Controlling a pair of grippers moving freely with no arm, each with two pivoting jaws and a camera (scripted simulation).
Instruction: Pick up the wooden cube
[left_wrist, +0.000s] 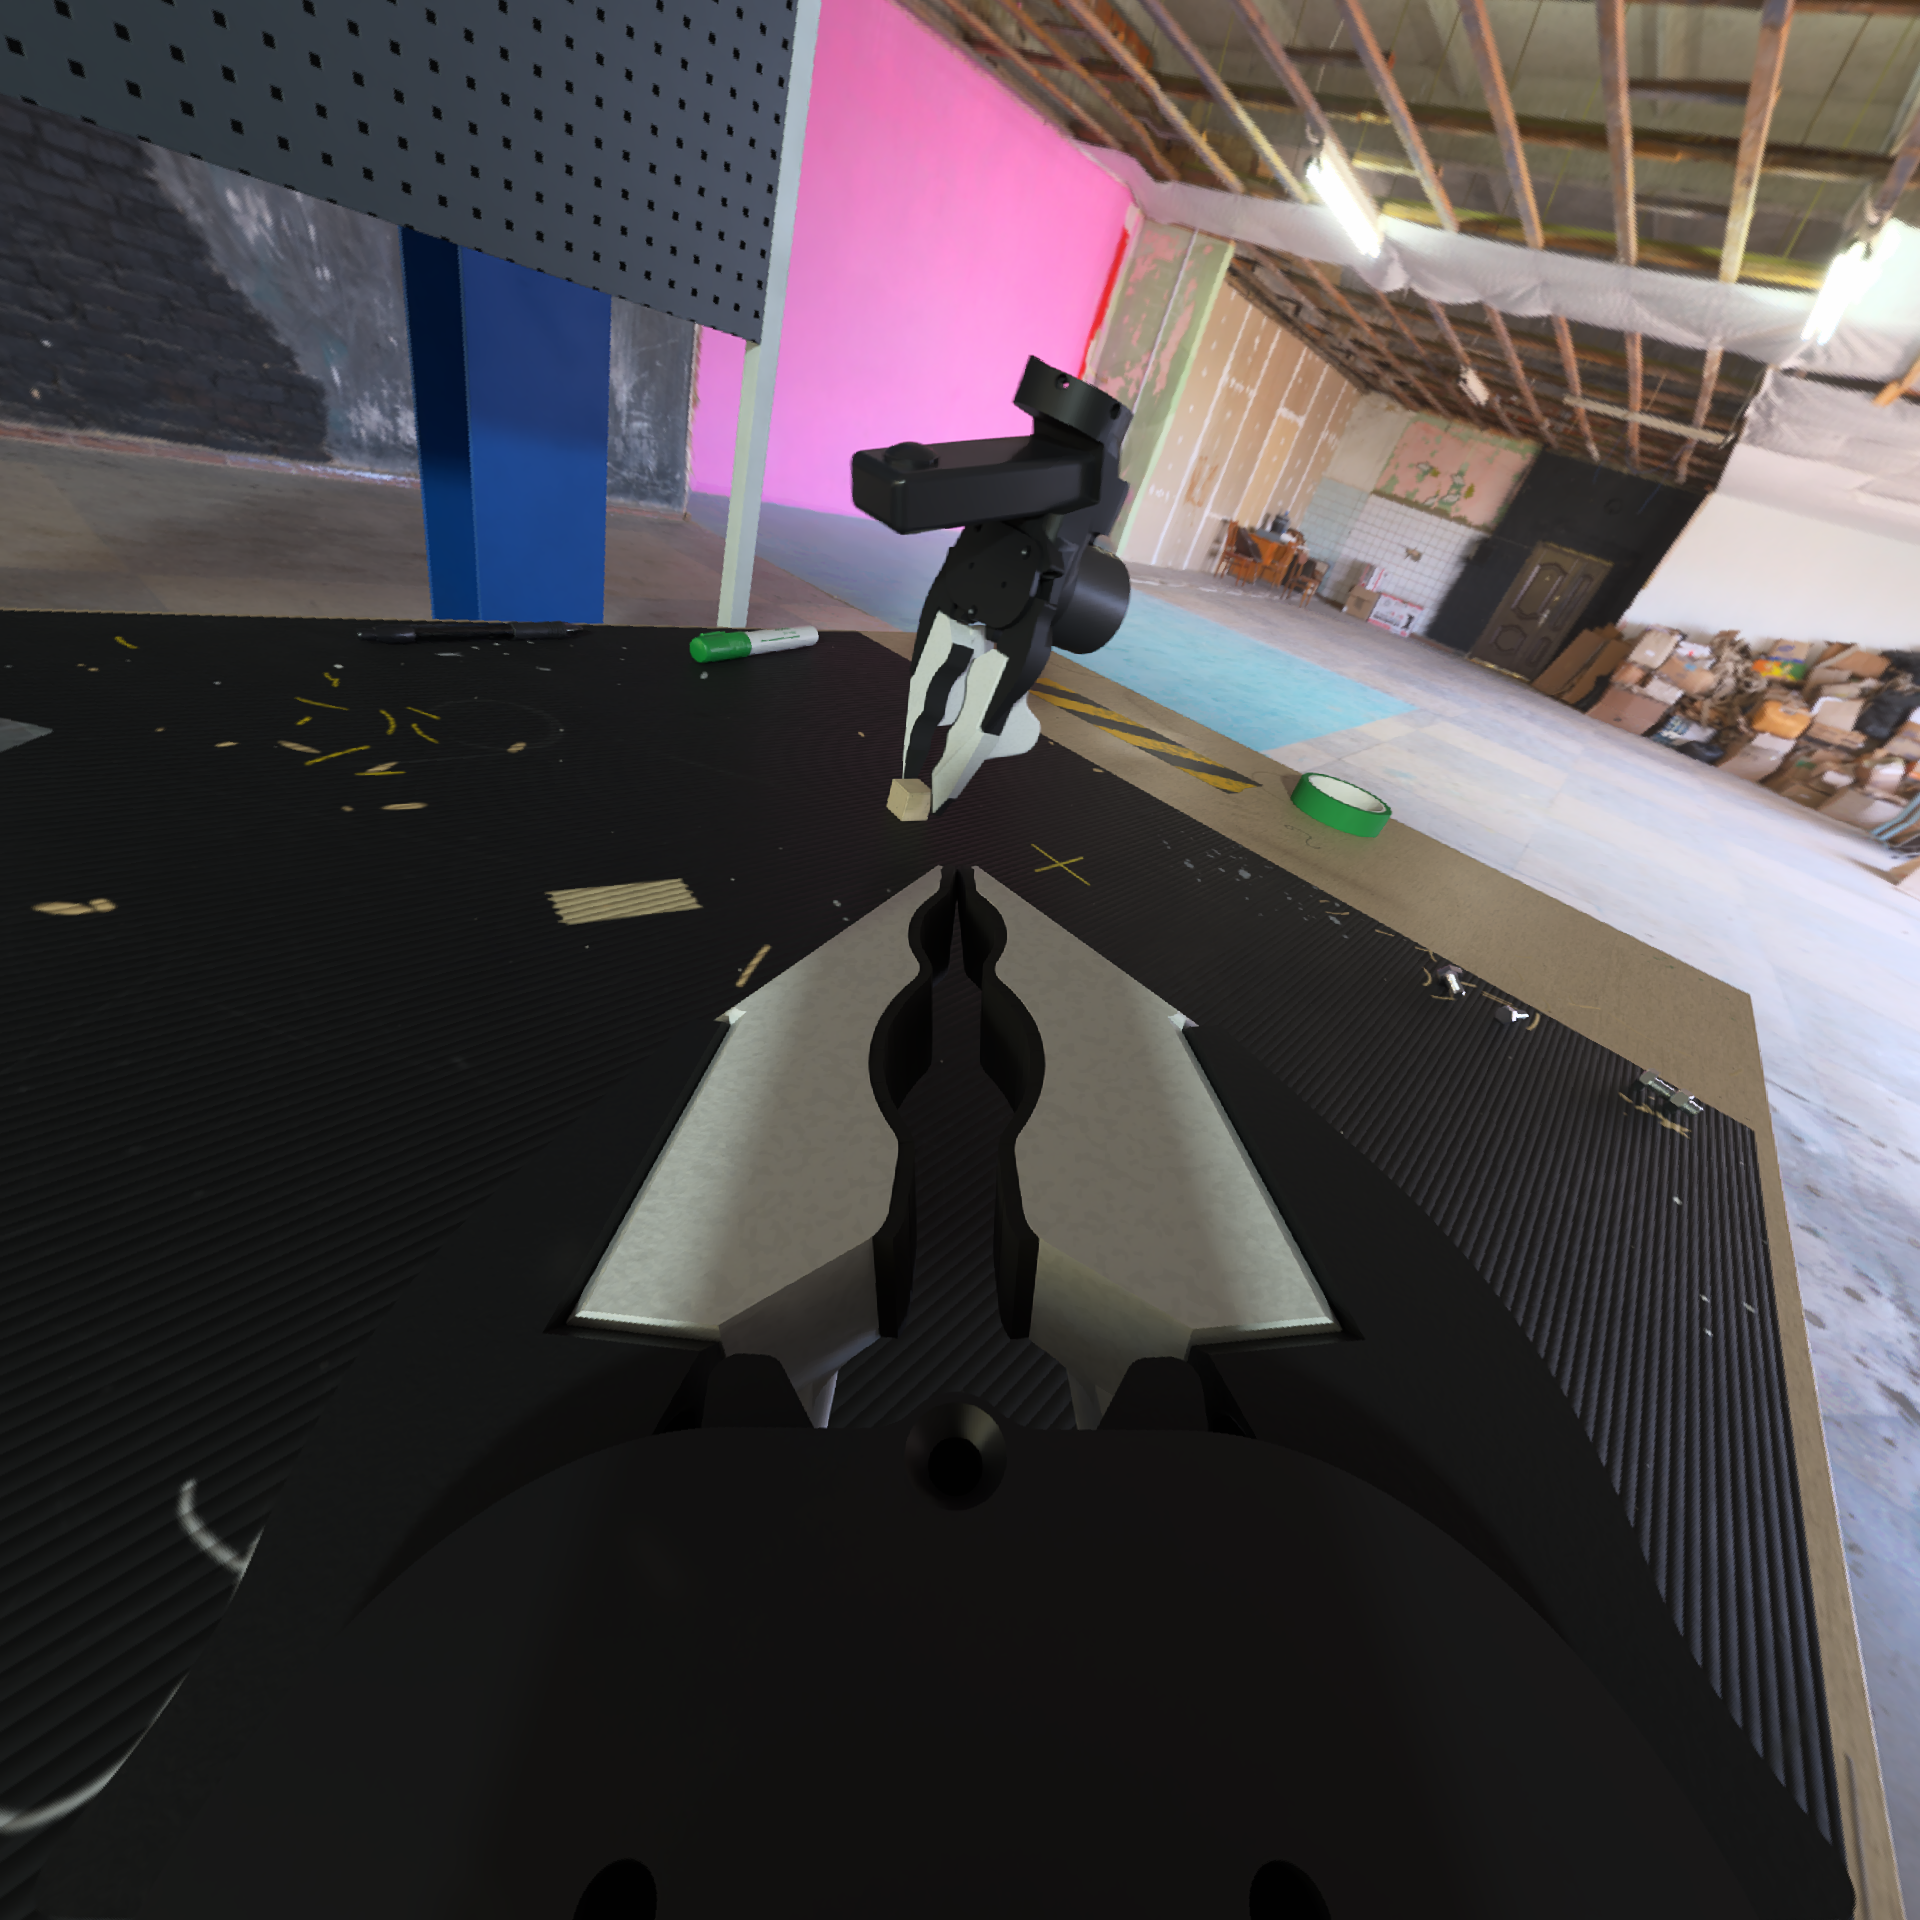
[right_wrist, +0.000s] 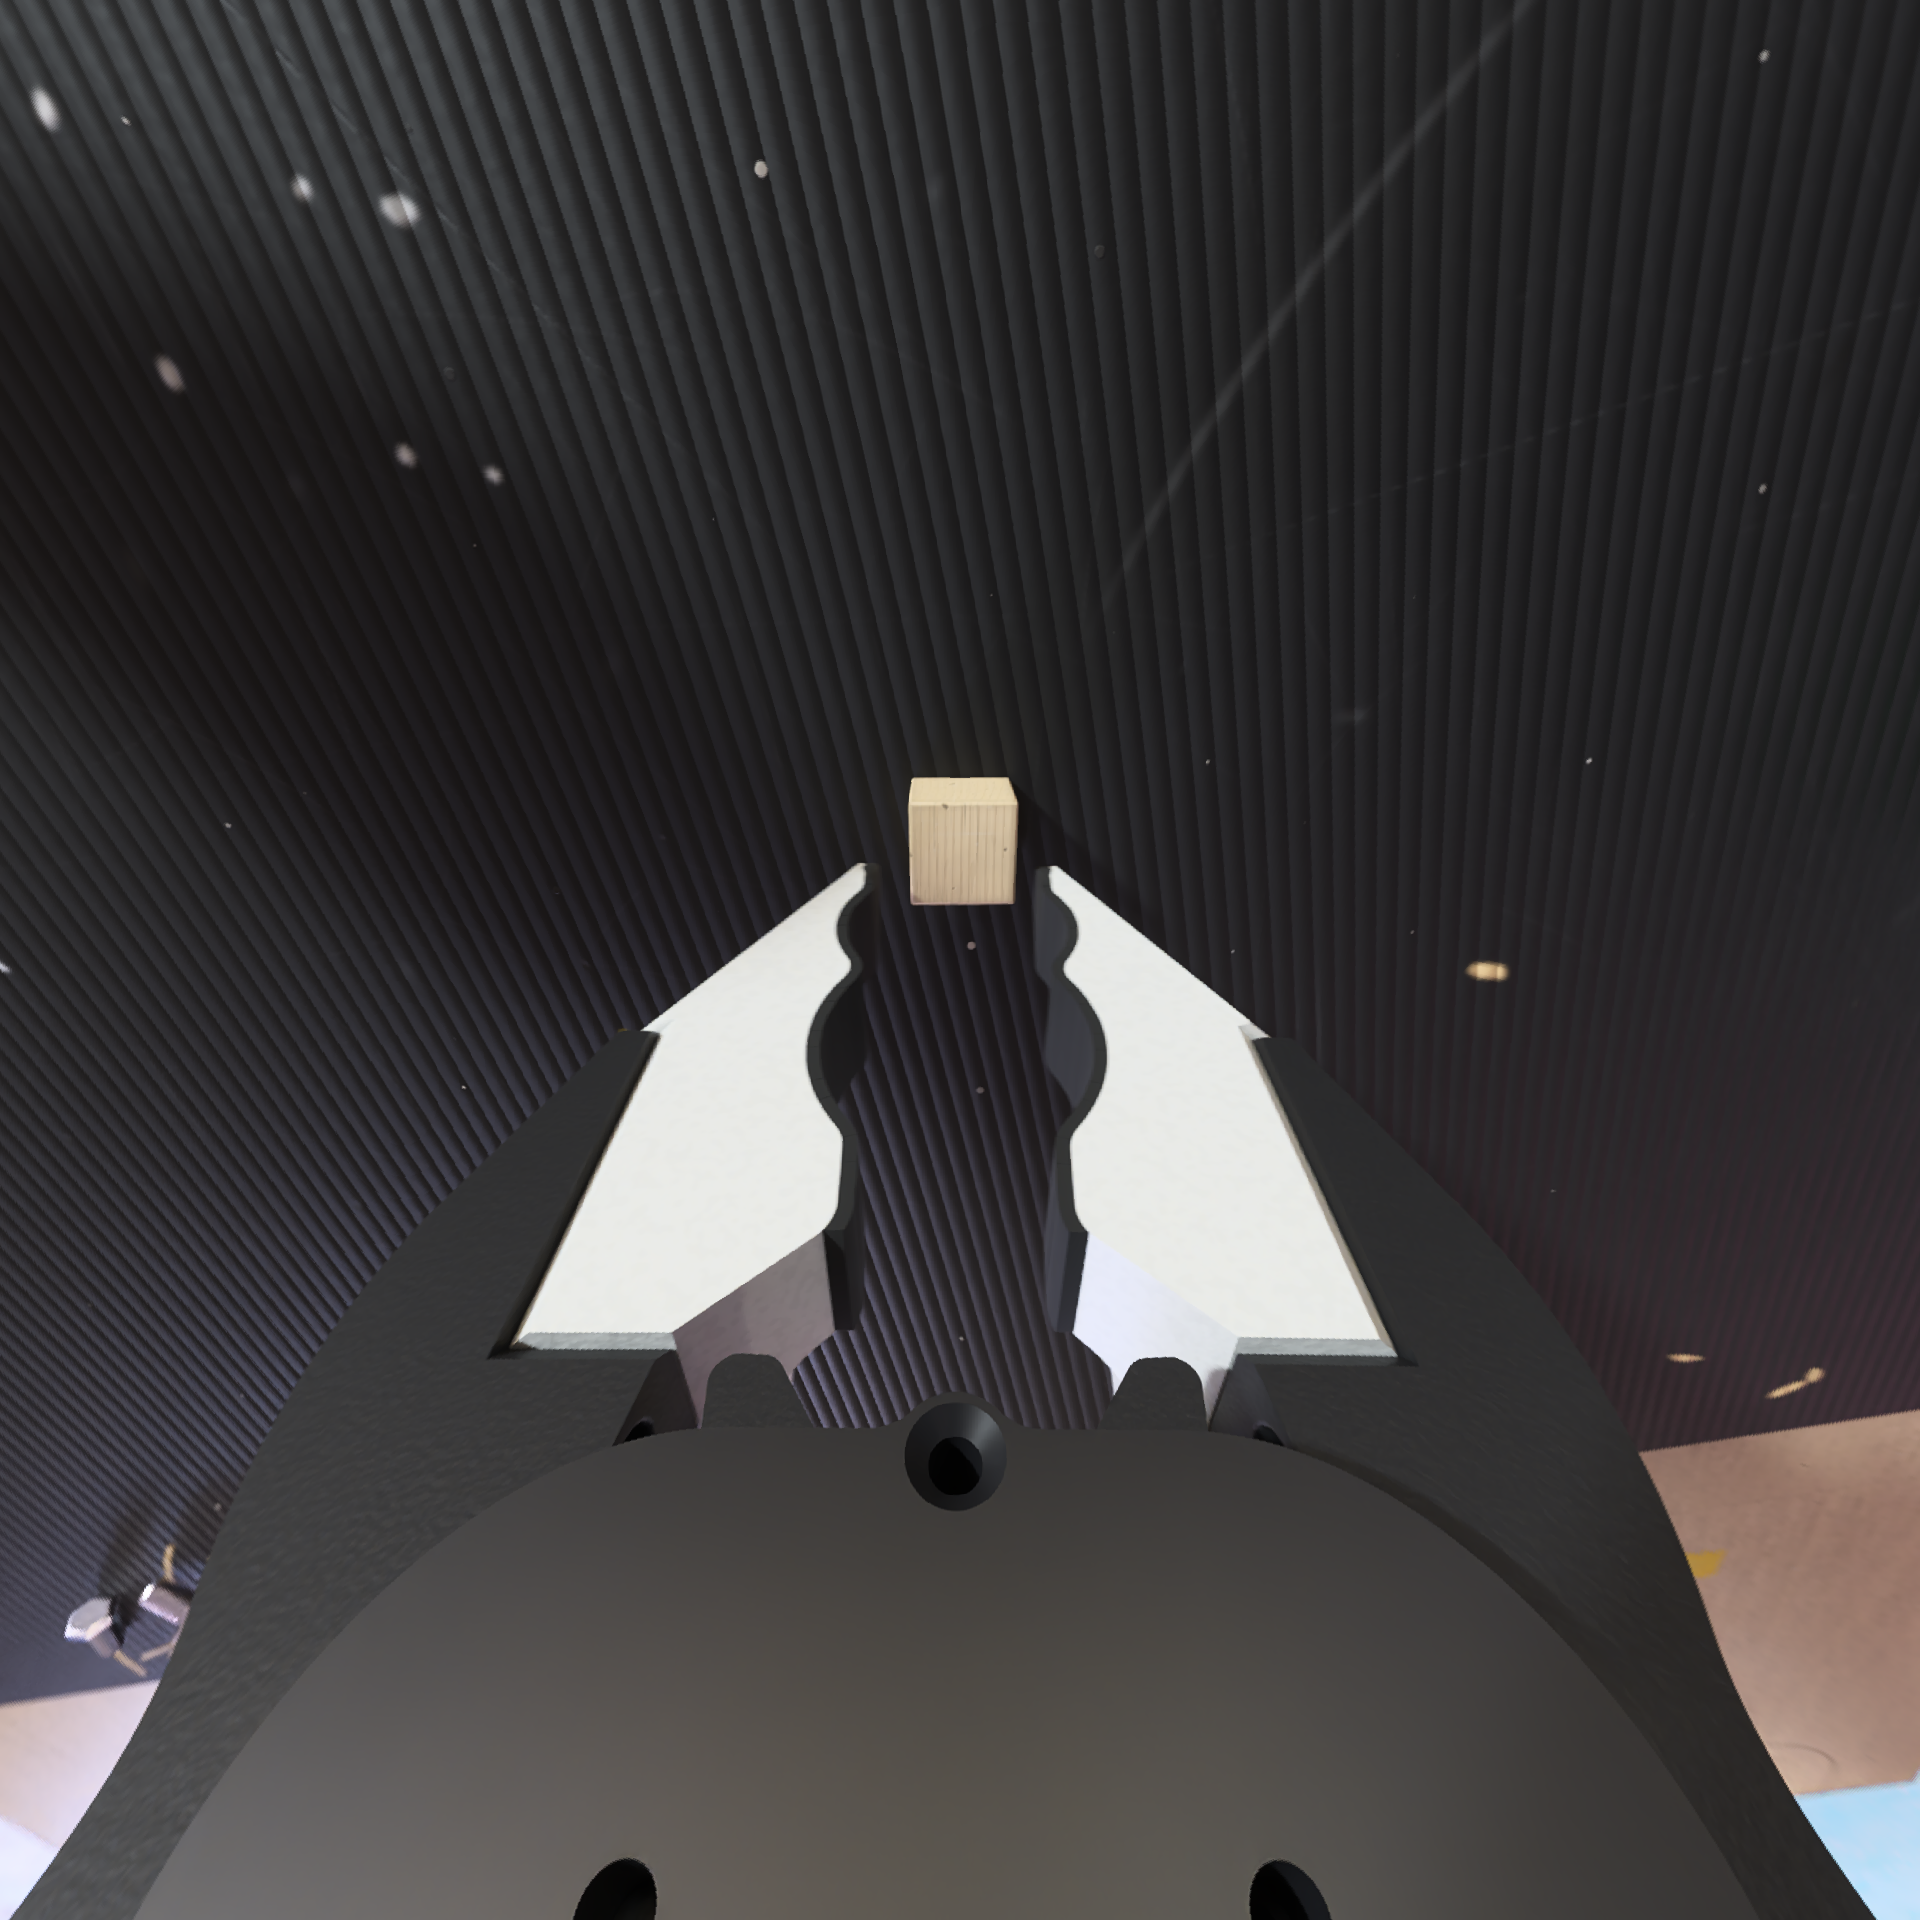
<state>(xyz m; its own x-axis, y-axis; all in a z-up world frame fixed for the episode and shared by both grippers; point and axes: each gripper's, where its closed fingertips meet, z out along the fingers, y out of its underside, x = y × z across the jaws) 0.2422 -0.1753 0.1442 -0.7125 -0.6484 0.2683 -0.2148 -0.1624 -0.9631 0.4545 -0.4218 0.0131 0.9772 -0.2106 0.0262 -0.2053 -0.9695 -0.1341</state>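
In the left wrist view the right gripper (left_wrist: 920, 795) covers part of the wooden cube (left_wrist: 906, 800), so contact there is hard to judge. The right wrist view shows one pale, fine-grained cube (right_wrist: 960, 842) resting on the ribbed black mat (right_wrist: 623, 520), just ahead of the spread fingertips (right_wrist: 858, 883), seemingly untouched. The left gripper (left_wrist: 957, 878) has its tips together, empty. One green marker (left_wrist: 750, 642) and one green tape roll (left_wrist: 1340, 803) lie well apart.
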